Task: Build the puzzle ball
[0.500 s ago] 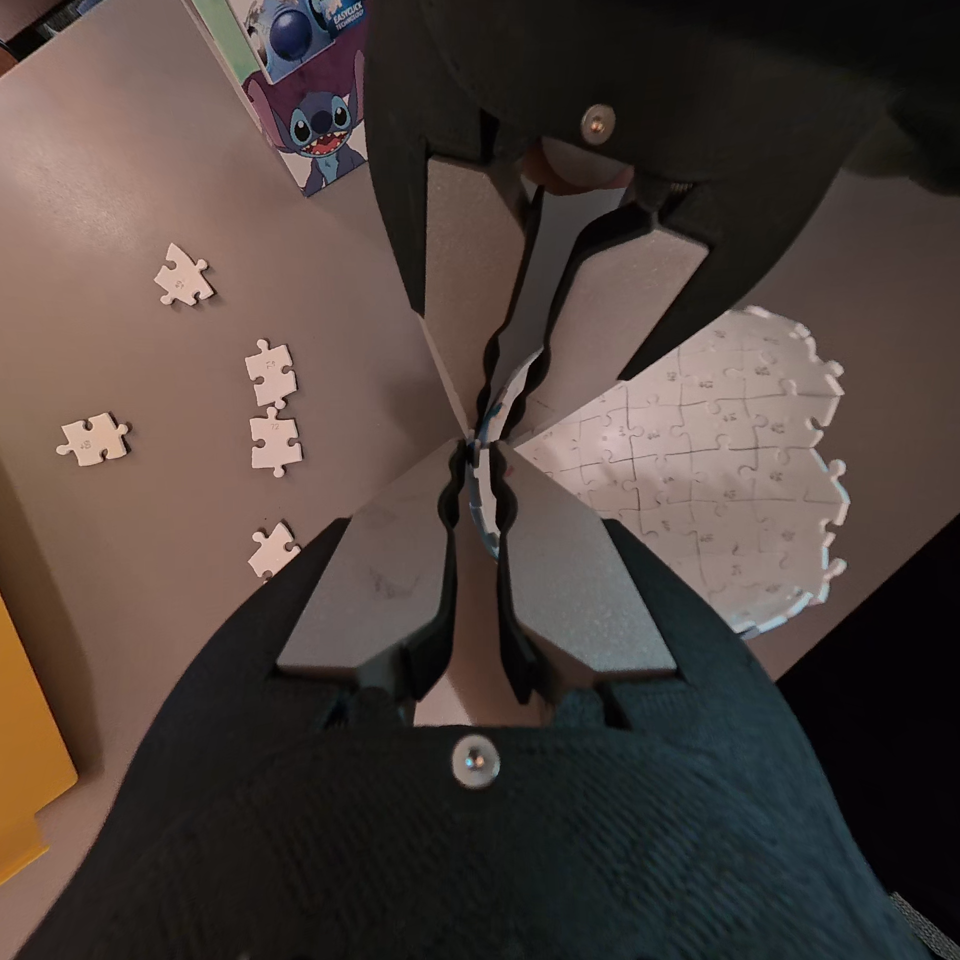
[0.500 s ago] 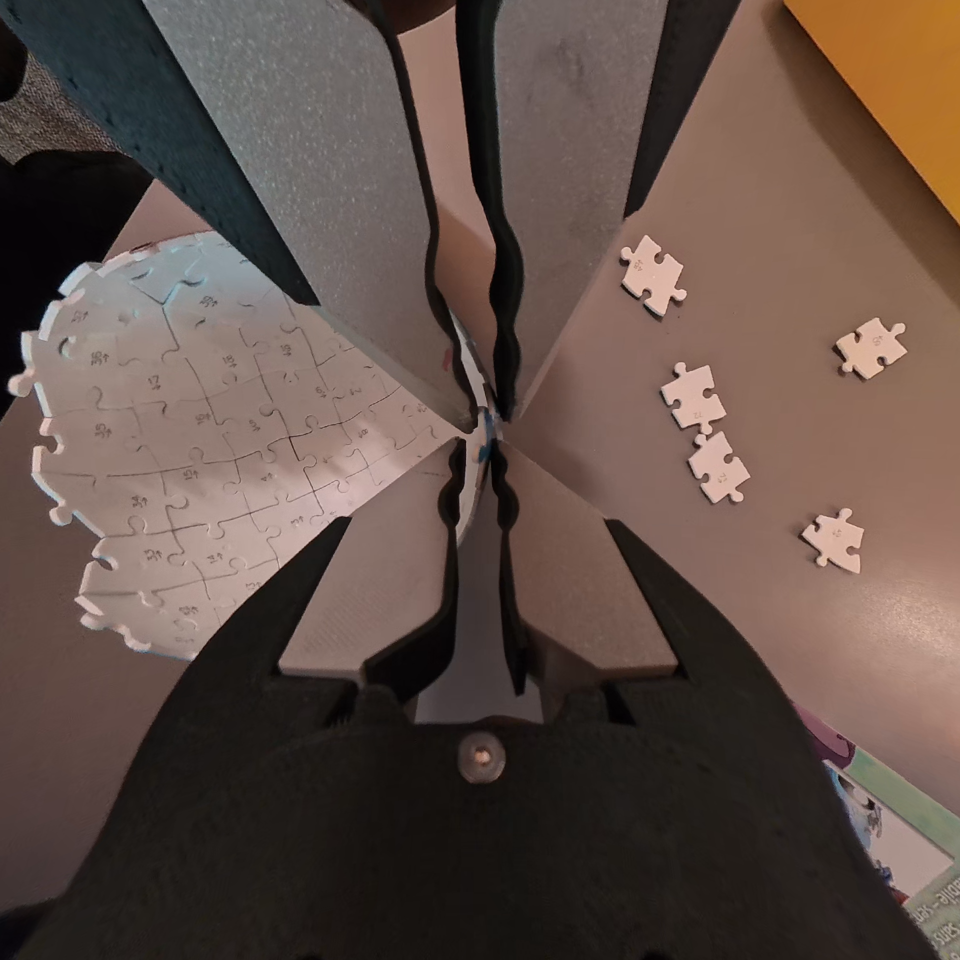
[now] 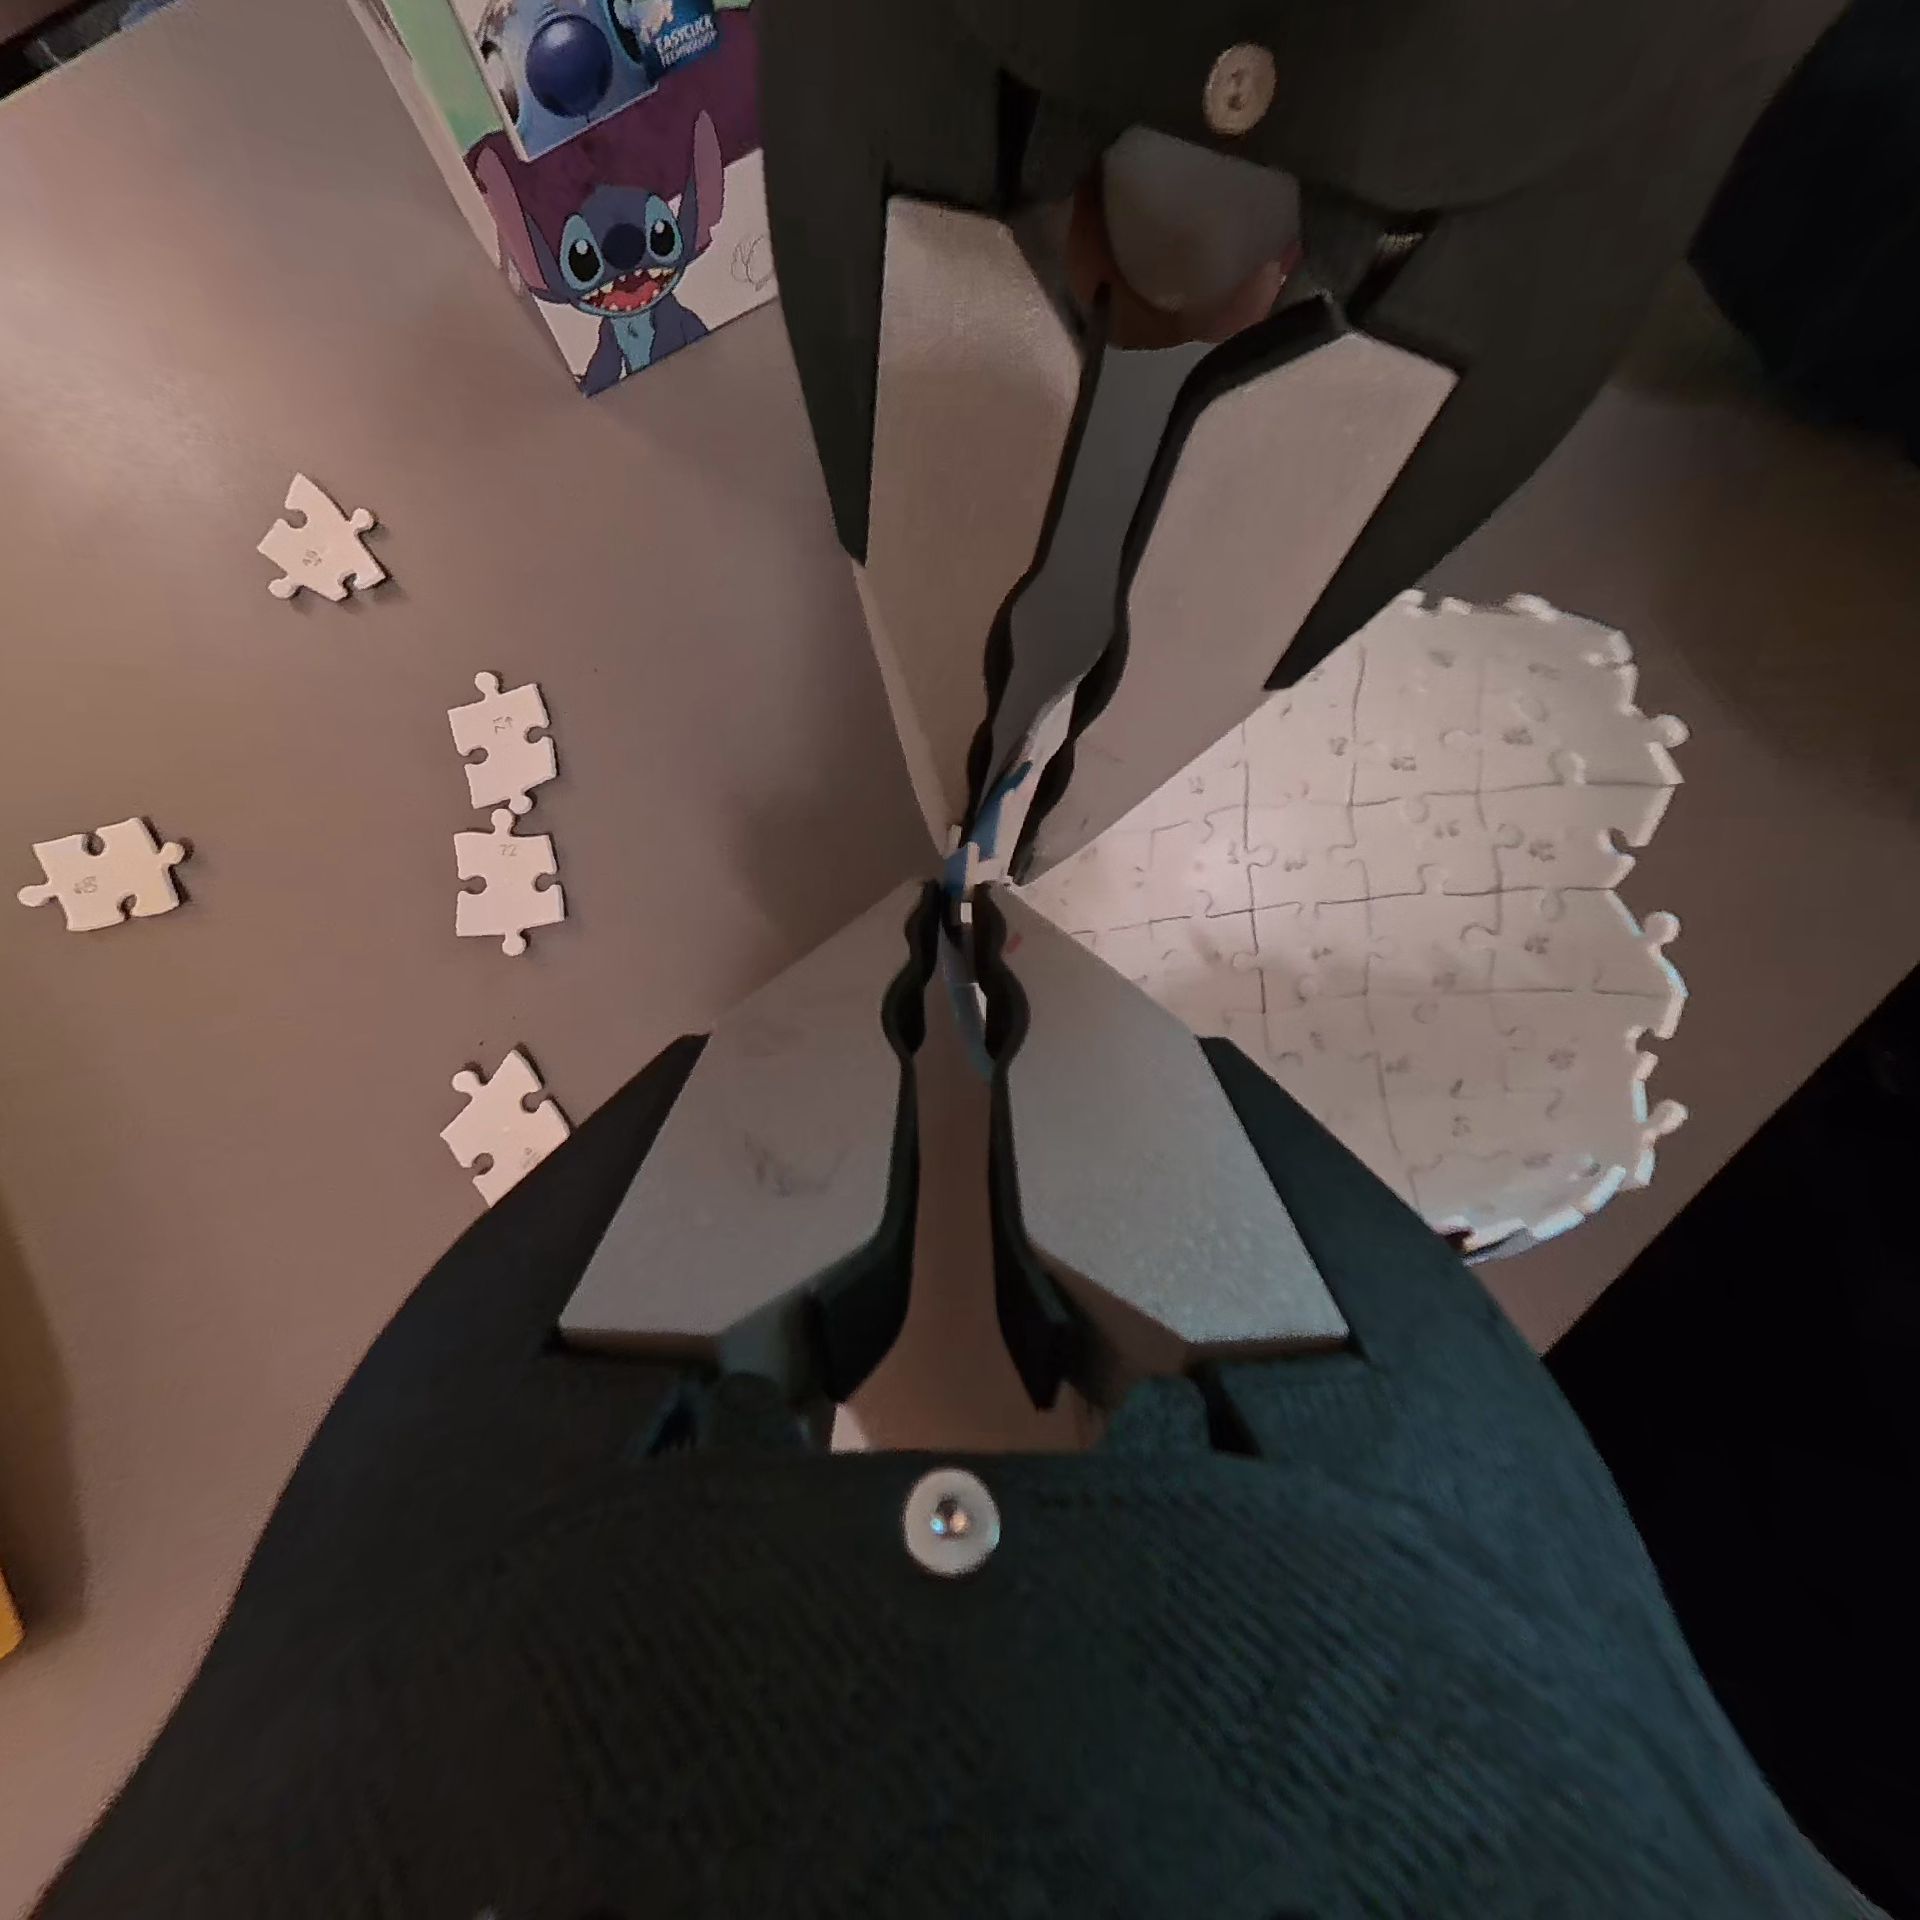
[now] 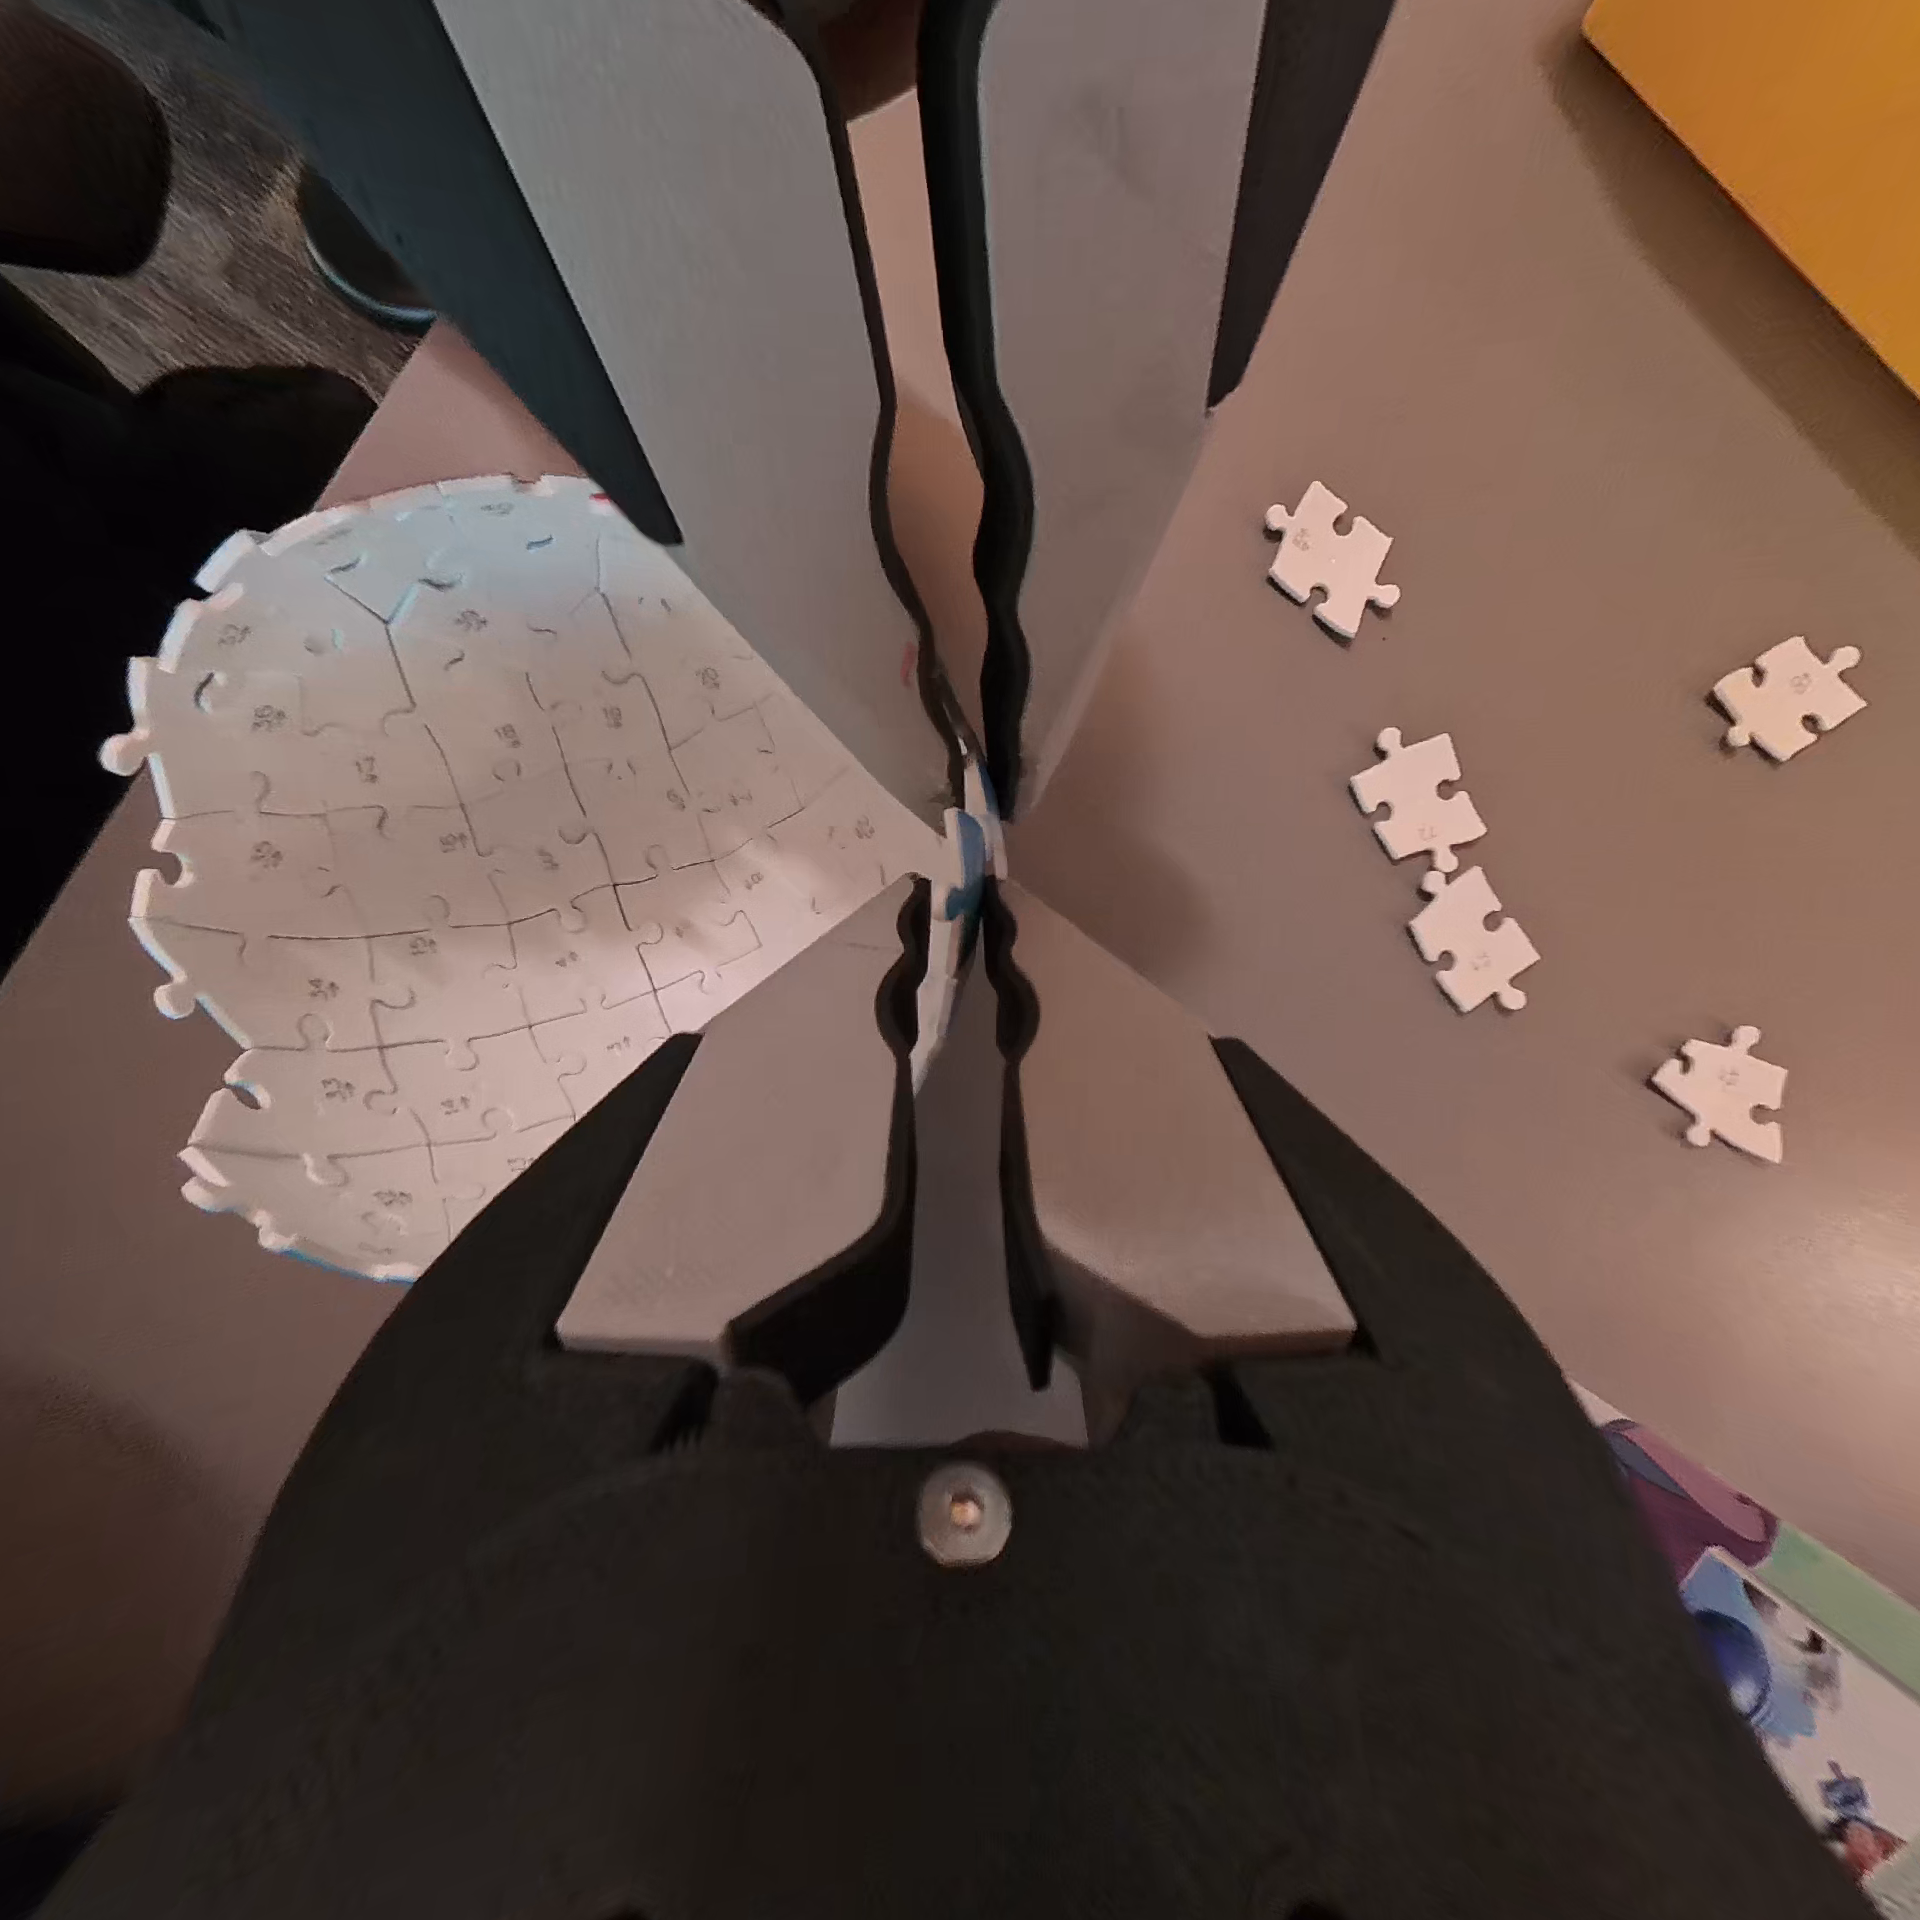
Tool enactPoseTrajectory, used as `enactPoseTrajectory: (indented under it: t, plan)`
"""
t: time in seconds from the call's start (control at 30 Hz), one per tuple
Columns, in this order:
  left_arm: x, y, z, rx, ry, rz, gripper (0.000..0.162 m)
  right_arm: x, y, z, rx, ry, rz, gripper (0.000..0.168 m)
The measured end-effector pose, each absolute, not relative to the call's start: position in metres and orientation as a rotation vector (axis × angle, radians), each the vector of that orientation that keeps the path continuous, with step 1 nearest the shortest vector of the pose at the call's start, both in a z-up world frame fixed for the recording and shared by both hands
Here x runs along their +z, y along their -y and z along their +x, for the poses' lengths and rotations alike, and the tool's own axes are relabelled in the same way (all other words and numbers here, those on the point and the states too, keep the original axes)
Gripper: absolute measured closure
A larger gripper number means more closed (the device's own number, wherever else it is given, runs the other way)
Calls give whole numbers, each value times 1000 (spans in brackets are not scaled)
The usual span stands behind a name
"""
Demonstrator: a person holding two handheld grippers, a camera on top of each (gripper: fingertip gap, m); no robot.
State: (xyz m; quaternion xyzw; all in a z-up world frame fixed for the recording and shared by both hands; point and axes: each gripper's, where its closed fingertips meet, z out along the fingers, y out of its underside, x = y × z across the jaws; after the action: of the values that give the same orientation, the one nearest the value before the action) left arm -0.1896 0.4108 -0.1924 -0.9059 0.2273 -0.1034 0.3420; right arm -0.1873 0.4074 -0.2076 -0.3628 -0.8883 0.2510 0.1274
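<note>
Both grippers meet nose to nose over the grey table (image 3: 260, 312), and the risk sits right at that meeting point. The left gripper (image 3: 961, 904) is clenched on the rim of the half-built puzzle ball (image 3: 1403, 914), a white bowl of locked pieces lying open side up at the table's edge. The right gripper (image 4: 961, 894) pinches the same stretch of rim from the opposite side, jaws nearly closed on it; whether it grips a separate edge piece there or the shell itself, I cannot tell.

What could go wrong? In my judgement, two pinches this close together can twist against each other, and the shell may buckle or pop a seam. A skewed tab would jam instead of seating. And the bowl hangs near the table edge, so a shove could push it off.

Now the count, left to right in the left wrist view: five loose puzzle pieces (image 3: 509, 743) lie white side up, well apart from the bowl, two of them touching end to end. One cartoon-printed puzzle box (image 3: 613, 208) stands behind them. One bowl-shaped shell. Two grippers. A yellow object (image 4: 1787, 156) shows at the far corner.
</note>
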Motion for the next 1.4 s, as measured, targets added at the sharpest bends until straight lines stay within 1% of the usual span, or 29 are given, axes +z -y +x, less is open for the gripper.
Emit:
enactPoseTrajectory:
  t: [0.23, 0.5, 0.67, 0.77, 0.83, 0.93, 0.97, 1.0, 1.1, 1.17, 1.23, 1.4]
  plan:
    - [-191, -410, -191, -263, -624, -2324, 158, -205, -407, -188, 750, 2582, -1064, 162]
    - [-188, -408, -197, -340, -568, -2279, 147, -203, -403, -191, 808, 2571, -1068, 160]
    - [-181, -405, -199, -374, -522, -2250, 138, -196, -398, -188, 847, 2568, -1053, 156]
    - [-175, -402, -200, -400, -495, -2244, 138, -193, -400, -186, 821, 2566, -1047, 150]
    - [-170, -402, -203, -400, -480, -2251, 136, -190, -403, -184, 818, 2561, -1042, 150]
    - [-164, -403, -203, -391, -478, -2264, 136, -182, -405, -180, 856, 2546, -1049, 150]
    - [-164, -403, -201, -387, -488, -2274, 135, -181, -406, -180, 868, 2539, -1061, 149]
    - [-166, -404, -200, -381, -498, -2291, 136, -180, -408, -180, 880, 2531, -1077, 144]
    - [-173, -404, -194, -346, -541, -2334, 136, -178, -410, -179, 893, 2521, -1100, 144]
    - [-179, -403, -191, -311, -574, -2367, 139, -177, -411, -178, 890, 2515, -1105, 144]
    - [-180, -404, -191, -267, -595, -2376, 145, -173, -413, -178, 895, 2498, -1113, 144]
    - [-172, -406, -186, -220, -644, -2355, 145, -156, -419, -175, 917, 2440, -1113, 143]
